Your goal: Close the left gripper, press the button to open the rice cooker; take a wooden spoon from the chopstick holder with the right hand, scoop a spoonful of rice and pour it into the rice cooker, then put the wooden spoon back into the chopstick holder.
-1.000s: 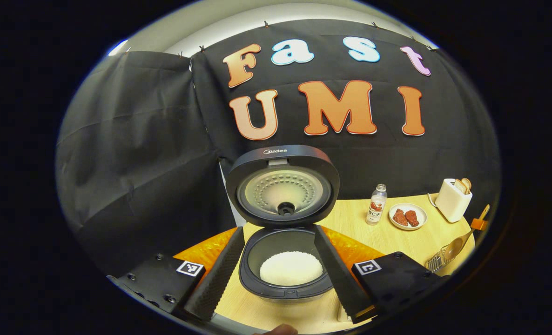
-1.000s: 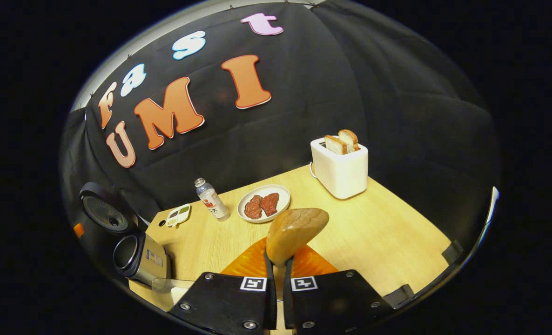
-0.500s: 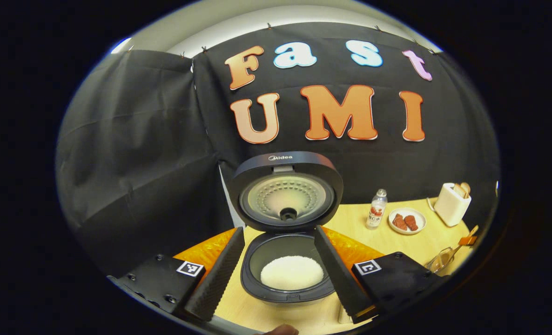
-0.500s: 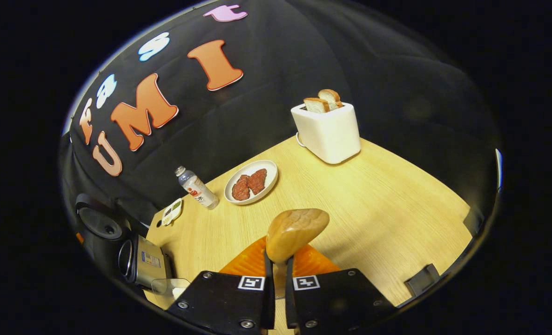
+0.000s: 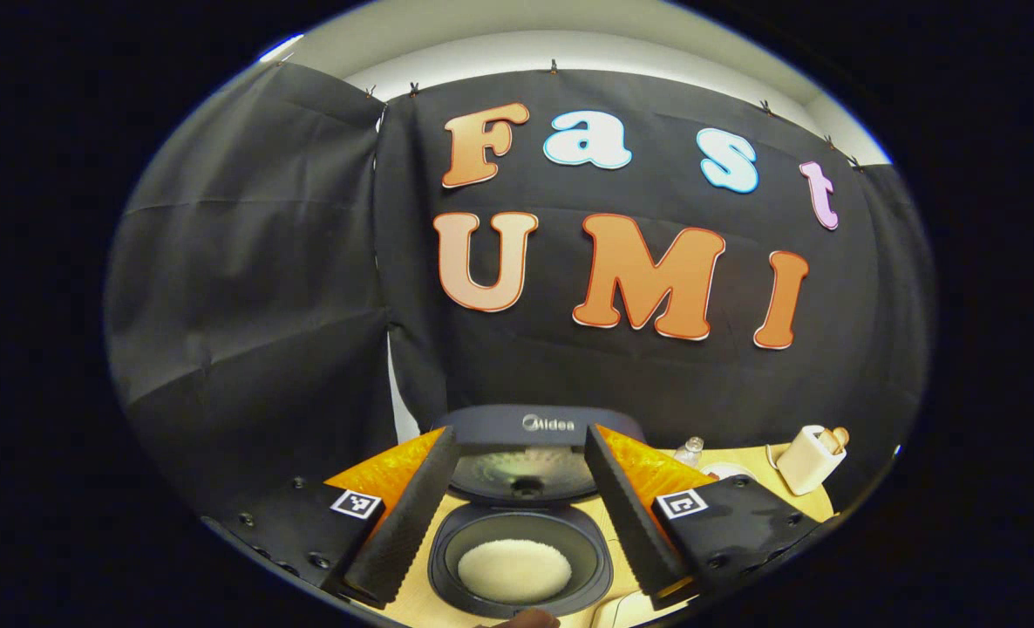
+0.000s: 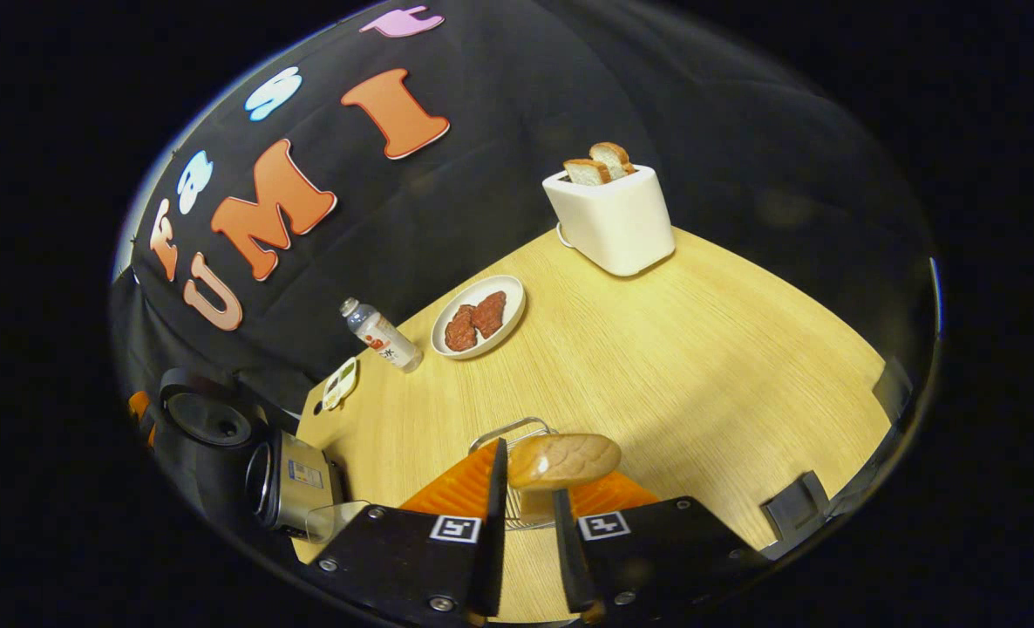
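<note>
Left tongs point(image 5: 517, 510) open; right tongs point(image 6: 524, 523) apart, one wooden spoon point(image 6: 563, 460) between.

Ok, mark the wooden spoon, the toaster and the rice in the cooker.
wooden spoon point(image 6: 563, 460), right gripper view, on its bowl.
toaster point(image 6: 615, 223), right gripper view, on its front wall.
rice point(image 5: 514, 569), left gripper view, middle of the mound.

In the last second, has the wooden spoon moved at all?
Yes. In the right gripper view the wooden spoon has dropped, its bowl now sitting at the wire chopstick holder, which came into sight beneath it. The right gripper has also widened around the handle.
</note>
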`<state>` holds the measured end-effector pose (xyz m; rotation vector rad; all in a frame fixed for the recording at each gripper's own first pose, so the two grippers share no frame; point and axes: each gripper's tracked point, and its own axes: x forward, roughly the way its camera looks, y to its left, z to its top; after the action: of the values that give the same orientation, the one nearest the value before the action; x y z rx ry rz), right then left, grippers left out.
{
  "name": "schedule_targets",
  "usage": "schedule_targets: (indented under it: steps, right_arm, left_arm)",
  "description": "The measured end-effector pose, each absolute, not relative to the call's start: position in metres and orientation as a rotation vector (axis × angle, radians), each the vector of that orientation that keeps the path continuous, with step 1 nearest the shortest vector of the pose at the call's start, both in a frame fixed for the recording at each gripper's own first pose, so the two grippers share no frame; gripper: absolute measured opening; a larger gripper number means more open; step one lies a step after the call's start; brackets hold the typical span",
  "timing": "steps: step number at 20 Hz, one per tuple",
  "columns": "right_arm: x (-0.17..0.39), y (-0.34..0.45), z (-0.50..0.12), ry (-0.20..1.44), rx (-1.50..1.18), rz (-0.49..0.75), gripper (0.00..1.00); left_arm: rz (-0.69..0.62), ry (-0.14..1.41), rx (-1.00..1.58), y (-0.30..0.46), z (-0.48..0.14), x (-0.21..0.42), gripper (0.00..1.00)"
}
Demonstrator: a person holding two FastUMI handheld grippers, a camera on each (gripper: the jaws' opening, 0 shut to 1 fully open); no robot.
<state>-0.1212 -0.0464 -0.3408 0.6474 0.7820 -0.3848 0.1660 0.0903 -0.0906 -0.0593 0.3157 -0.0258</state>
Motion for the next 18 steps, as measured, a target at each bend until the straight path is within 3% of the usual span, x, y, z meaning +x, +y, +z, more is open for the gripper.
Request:
schedule_targets:
  steps: [1, 2, 6, 8, 12, 18]
  right_arm:
    - [-0.122, -0.051, -0.334, 0.768, 0.629, -0.392, 0.33]
    - [-0.124, -0.055, -0.327, 0.753, 0.607, -0.399, 0.46]
    - [-0.122, -0.070, -0.287, 0.675, 0.498, -0.420, 0.75]
    - [-0.120, -0.073, -0.268, 0.641, 0.457, -0.419, 0.82]
    - [-0.116, -0.072, -0.242, 0.600, 0.412, -0.404, 0.84]
    - [-0.108, -0.059, -0.239, 0.604, 0.387, -0.370, 0.87]
  left_arm:
    - [-0.027, 0.302, -0.046, 0.088, -0.081, 0.180, 0.98]
    - [-0.029, 0.291, -0.031, 0.087, -0.075, 0.193, 0.98]
    - [-0.029, 0.360, 0.032, 0.072, -0.090, 0.246, 0.97]
    - [-0.043, 0.426, 0.027, 0.061, -0.111, 0.264, 0.97]
    - [-0.007, 0.599, 0.010, 0.066, -0.161, 0.276, 0.97]
    - [0.012, 0.829, 0.002, 0.071, -0.198, 0.226, 1.00]
